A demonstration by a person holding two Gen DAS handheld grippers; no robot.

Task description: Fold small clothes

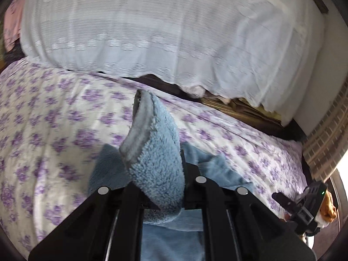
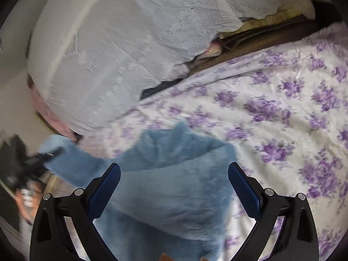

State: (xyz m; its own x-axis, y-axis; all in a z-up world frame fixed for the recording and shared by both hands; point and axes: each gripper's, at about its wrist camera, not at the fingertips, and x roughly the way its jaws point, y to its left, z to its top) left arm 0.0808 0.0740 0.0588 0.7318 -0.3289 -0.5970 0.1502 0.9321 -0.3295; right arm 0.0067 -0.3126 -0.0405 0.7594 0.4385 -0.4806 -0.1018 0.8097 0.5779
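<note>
Blue fleecy garment w/ grey cuff pinched in left gripper, lifted over purple-floral bedspread; right gripper jaws wide, empty.

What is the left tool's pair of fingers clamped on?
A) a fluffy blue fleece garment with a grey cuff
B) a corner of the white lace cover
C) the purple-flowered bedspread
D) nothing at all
A: in the left wrist view the fluffy blue fleece garment with a grey cuff sticks up from between the closed left fingers.
</note>
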